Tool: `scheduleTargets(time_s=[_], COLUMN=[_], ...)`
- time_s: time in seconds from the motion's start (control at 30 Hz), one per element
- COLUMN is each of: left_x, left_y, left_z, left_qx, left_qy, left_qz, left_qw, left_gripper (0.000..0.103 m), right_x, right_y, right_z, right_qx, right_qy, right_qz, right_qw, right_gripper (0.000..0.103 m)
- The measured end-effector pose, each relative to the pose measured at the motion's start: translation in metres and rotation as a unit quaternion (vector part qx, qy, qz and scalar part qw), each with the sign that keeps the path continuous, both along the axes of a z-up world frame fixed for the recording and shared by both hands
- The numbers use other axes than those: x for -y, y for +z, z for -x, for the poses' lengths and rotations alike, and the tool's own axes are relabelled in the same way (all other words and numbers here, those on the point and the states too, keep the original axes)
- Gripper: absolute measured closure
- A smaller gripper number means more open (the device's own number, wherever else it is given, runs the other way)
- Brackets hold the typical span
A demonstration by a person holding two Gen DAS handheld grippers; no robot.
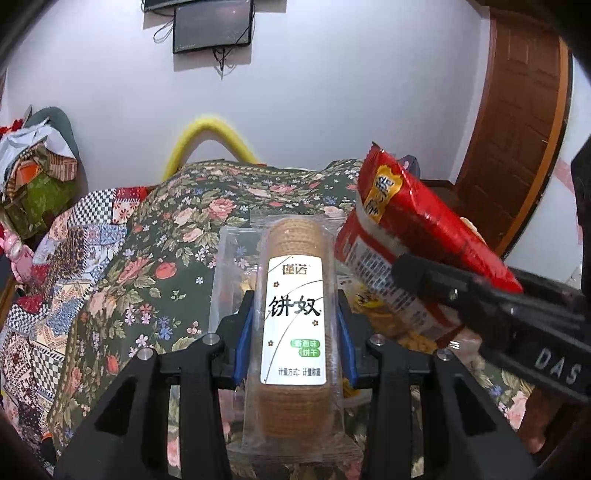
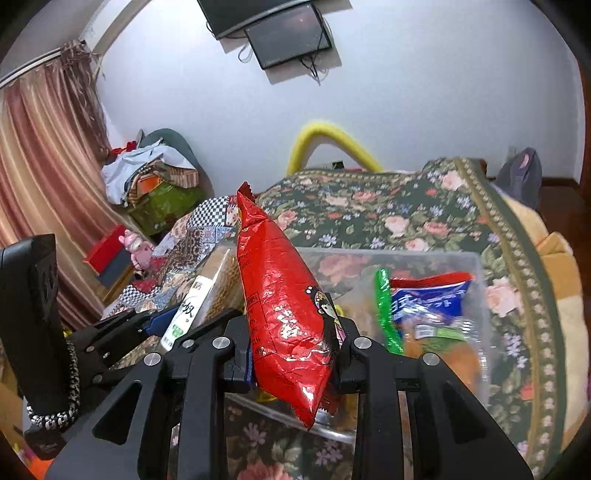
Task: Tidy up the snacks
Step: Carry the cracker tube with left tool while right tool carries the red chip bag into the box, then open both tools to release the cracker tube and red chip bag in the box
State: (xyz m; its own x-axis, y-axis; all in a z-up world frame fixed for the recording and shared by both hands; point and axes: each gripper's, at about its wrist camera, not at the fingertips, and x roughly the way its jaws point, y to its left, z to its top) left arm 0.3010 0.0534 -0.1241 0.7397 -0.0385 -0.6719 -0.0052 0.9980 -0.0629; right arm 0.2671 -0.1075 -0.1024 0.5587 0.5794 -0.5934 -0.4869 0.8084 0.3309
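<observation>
Beyond both hand-held grippers spreads a bed under a floral bedspread point(image 2: 424, 206), with a patchwork quilt point(image 1: 74, 251) off to the left, a white wall, a wall-mounted screen point(image 1: 213, 26), a curtain point(image 2: 44, 177) and a wooden door point(image 1: 524, 122). Just ahead of the right hand-held gripper point(image 2: 295, 354) a clear plastic bin point(image 2: 476, 280) sits on the bedspread, already holding other snack packets.

That gripper is clamped on a red snack bag point(image 2: 284, 314), pinched near its lower end, so the long upper part could flop or slide out. The left hand-held gripper point(image 1: 295, 328) squeezes a clear-wrapped biscuit sleeve point(image 1: 293, 295) by its sides; too hard a squeeze would likely crack the biscuits. The two loads ride close together and could knock. The soft bed may let the bin tip when something lands in it.
</observation>
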Motion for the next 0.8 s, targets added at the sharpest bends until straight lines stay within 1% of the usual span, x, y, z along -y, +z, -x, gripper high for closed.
scheduleTargets(time_s=[0.1, 0.17, 0.23, 0.37, 0.43, 0.5, 0.57, 0.73, 0.8], left_x=[-0.004, -0.003, -0.001, -0.001, -0.005, -0.008, -0.01, -0.008, -0.005], left_y=[-0.008, -0.012, -0.015, -0.018, -0.016, -0.013, -0.01, 0.005, 0.017], left_z=[-0.01, -0.013, -0.017, -0.02, -0.02, -0.017, -0.013, 0.005, 0.018], left_qx=[-0.011, -0.013, -0.014, -0.019, -0.02, -0.021, -0.019, -0.007, 0.005], left_qy=[0.009, 0.019, 0.017, 0.022, 0.024, 0.02, 0.017, 0.007, 0.001], left_qz=[0.0, -0.007, -0.017, -0.019, -0.011, -0.003, 0.002, 0.004, 0.003], left_qw=[0.9999, 0.9997, 0.9996, 0.9994, 0.9995, 0.9996, 0.9997, 0.9999, 1.0], left_gripper=[0.064, 0.064, 0.064, 0.063, 0.061, 0.06, 0.059, 0.059, 0.059], right_x=[-0.004, -0.006, -0.006, -0.007, -0.004, -0.001, 0.003, 0.014, 0.02], right_y=[-0.006, -0.007, -0.009, -0.007, -0.007, -0.006, -0.005, 0.008, 0.018], right_z=[-0.003, -0.004, -0.008, -0.008, -0.008, -0.007, -0.005, 0.008, 0.017], right_qx=[-0.007, -0.013, -0.02, -0.022, -0.02, -0.022, -0.02, 0.0, 0.015], right_qy=[-0.002, -0.004, -0.004, -0.009, -0.013, -0.016, -0.016, -0.016, -0.015], right_qz=[0.002, 0.001, -0.003, 0.006, 0.014, 0.018, 0.02, 0.03, 0.036], right_qw=[1.0, 1.0, 1.0, 1.0, 1.0, 0.999, 0.999, 0.999, 0.999], right_gripper=[0.077, 0.077, 0.076, 0.071, 0.069, 0.06, 0.057, 0.057, 0.057])
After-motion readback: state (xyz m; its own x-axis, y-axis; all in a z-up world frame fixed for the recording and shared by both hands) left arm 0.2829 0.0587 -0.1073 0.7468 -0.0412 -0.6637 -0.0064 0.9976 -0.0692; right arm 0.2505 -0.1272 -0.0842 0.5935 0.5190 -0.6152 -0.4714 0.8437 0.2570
